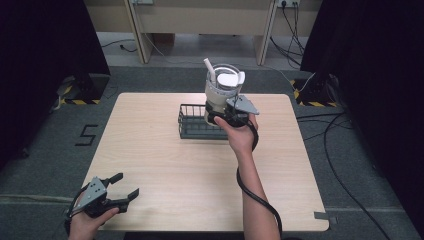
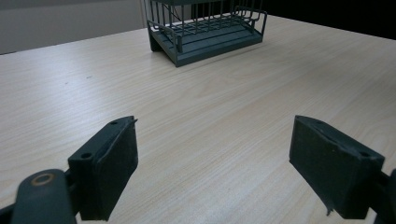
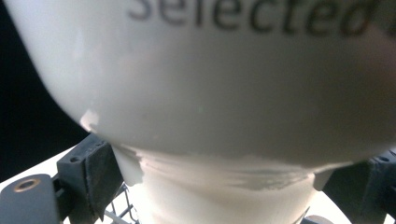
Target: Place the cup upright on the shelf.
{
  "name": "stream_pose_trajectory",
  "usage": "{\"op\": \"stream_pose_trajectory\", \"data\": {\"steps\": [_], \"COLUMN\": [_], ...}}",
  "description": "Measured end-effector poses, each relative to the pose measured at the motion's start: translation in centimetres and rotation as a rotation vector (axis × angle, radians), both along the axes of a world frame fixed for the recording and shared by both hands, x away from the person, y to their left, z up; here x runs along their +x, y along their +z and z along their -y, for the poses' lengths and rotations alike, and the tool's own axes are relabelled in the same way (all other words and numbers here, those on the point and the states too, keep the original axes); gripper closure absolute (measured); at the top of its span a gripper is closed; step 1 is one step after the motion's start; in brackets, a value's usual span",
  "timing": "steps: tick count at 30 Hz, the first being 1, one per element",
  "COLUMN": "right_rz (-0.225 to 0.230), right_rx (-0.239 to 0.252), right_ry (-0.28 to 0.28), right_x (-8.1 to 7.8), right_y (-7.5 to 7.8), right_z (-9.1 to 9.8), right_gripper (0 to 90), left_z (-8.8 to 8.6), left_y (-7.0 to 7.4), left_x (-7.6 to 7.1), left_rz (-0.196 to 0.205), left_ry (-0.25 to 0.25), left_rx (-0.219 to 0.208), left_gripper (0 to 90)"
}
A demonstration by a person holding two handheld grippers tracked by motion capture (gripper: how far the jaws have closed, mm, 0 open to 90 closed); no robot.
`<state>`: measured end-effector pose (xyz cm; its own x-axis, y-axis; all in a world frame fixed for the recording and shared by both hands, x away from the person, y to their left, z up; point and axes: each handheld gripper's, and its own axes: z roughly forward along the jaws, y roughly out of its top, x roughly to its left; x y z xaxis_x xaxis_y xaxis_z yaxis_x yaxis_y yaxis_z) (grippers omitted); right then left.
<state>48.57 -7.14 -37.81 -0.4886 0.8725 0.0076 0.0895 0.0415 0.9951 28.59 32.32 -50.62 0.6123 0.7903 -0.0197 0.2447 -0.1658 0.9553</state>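
White cup point(image 1: 222, 90) with lid and straw was held upright over wire basket point(image 1: 192, 122), table point(image 1: 165, 165) 12 o'clock | right gripper point(image 1: 227, 116) jaws clamped its narrow base | left gripper point(image 1: 117, 192) at 7 o'clock, jaws spread wide, empty.

Table point(image 1: 165, 165): square top, light wood-grain laminate, rounded corners, standing on grey carpeted floor point(image 1: 45, 150).

Directly on it: one dark wire basket point(image 1: 192, 125), rectangular, solid dark base, open mesh sides, sitting toward the far edge near the middle. In the left gripper view the basket point(image 2: 205, 30) sits at the far end of the bare wood surface point(image 2: 210, 116).

Black "5" mark on floor point(image 1: 86, 135), left of table.
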Motion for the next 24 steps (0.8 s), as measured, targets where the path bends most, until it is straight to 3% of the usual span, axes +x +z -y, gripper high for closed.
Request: {"op": "stream_pose_trajectory", "data": {"steps": [24], "right_rz": [-0.050], "right_rx": [-0.009], "right_ry": [-0.048], "right_x": [3.9], "right_y": [-1.2], "right_z": [-1.4], "right_gripper": [10.7], "left_z": [-0.1], "left_y": [0.0], "left_x": [0.0], "left_rz": [-0.002], "left_ry": [0.003], "left_rx": [-0.001], "left_gripper": [14.9]}}
